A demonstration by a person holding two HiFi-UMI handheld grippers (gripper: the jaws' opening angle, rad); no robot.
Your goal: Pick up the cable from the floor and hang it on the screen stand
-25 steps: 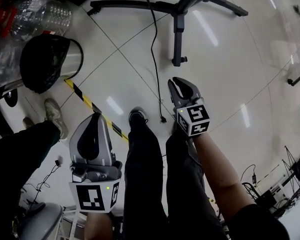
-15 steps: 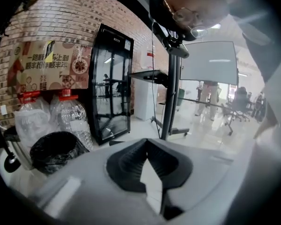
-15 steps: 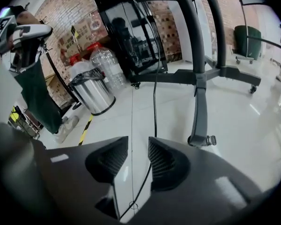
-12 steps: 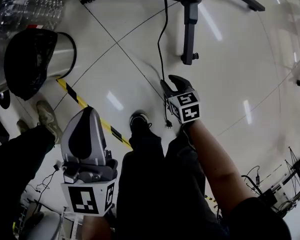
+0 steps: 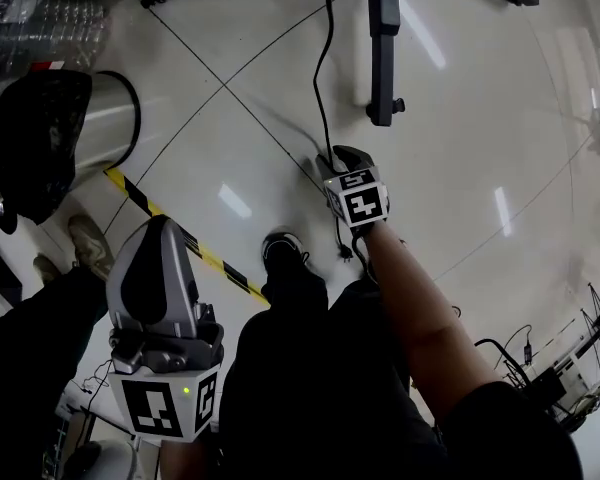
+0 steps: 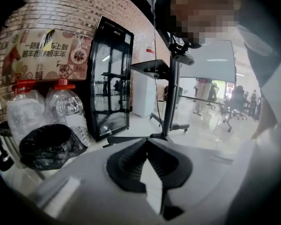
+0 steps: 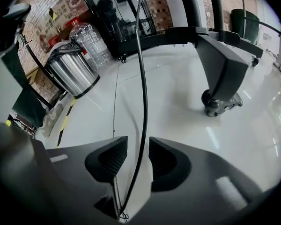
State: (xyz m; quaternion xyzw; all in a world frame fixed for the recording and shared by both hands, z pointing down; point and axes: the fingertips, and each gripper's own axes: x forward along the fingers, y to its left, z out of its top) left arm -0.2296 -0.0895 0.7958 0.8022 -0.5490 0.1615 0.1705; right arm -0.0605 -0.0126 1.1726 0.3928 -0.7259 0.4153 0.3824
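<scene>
A black cable (image 5: 321, 88) lies on the white floor, from the screen stand's black base leg (image 5: 383, 58) to a plug (image 5: 347, 253) near my feet. My right gripper (image 5: 340, 157) is low over it. In the right gripper view the cable (image 7: 143, 78) passes between the jaws of the right gripper (image 7: 138, 142). Those jaws are opening, and a gap shows on each side of the cable. The stand's leg (image 7: 225, 74) lies ahead on the right. My left gripper (image 5: 157, 226) is held back at the lower left, its tips together and empty (image 6: 146, 142).
A steel bin with a black bag (image 5: 40, 138) and water bottles (image 5: 50, 28) stand at the left. Yellow-black tape (image 5: 180, 238) crosses the floor. My own legs and shoe (image 5: 285, 253) are just behind the cable. More cables (image 5: 520, 358) lie at the lower right.
My right gripper has gone forward and down to the cable, and its jaws have opened around it. The left gripper has stayed back, shut.
</scene>
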